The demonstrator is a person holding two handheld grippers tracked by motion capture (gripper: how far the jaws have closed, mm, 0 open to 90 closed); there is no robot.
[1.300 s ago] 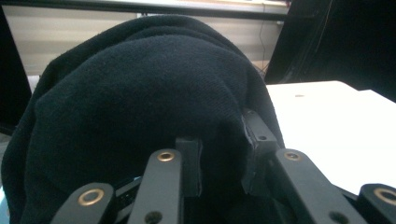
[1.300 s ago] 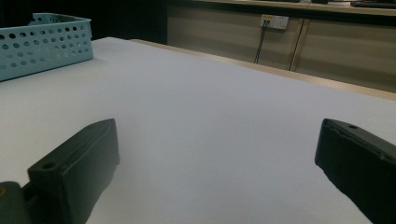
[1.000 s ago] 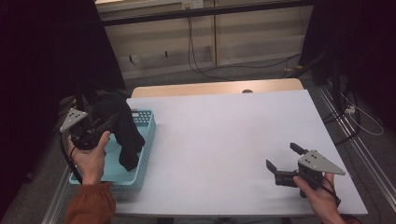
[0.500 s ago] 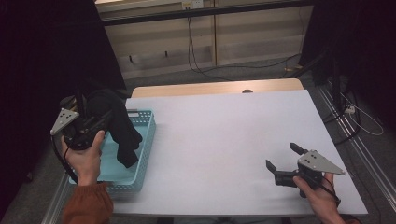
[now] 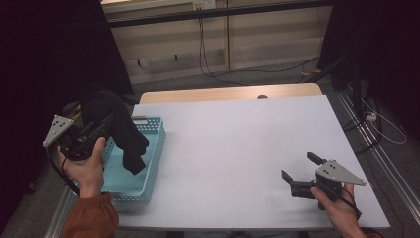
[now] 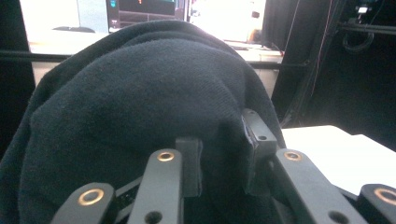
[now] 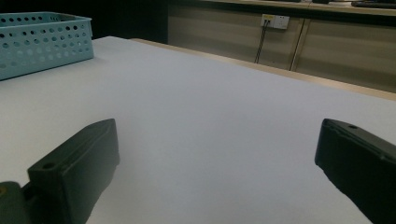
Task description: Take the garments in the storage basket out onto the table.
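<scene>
At the left edge of the white worktop (image 5: 237, 148) the left gripper (image 5: 101, 130) holds a dark garment (image 5: 121, 131), a thick knit piece, black or deep navy. The left gripper view shows its jaws narrowed onto a fold of the cloth (image 6: 140, 116), which bunches between them and bulges up over the pads, hiding most of what lies beyond. From the high view the gripper is raised above the left side of a light blue perforated basket (image 5: 148, 163), and the garment drapes down from it, one end hanging into the basket and reaching toward its floor; whether that end touches the bottom cannot be told. The person's left hand (image 5: 86, 166), with an orange cuff at the wrist, grasps the gripper body from below. Well apart, near the front right corner of the worktop, the right gripper (image 5: 297, 173) sits low over the surface in the right hand (image 5: 337, 206). Its jaws stand wide with nothing between them, and the right gripper view looks across bare worktop toward a corner of the basket (image 7: 42, 42) far off at the left.
</scene>
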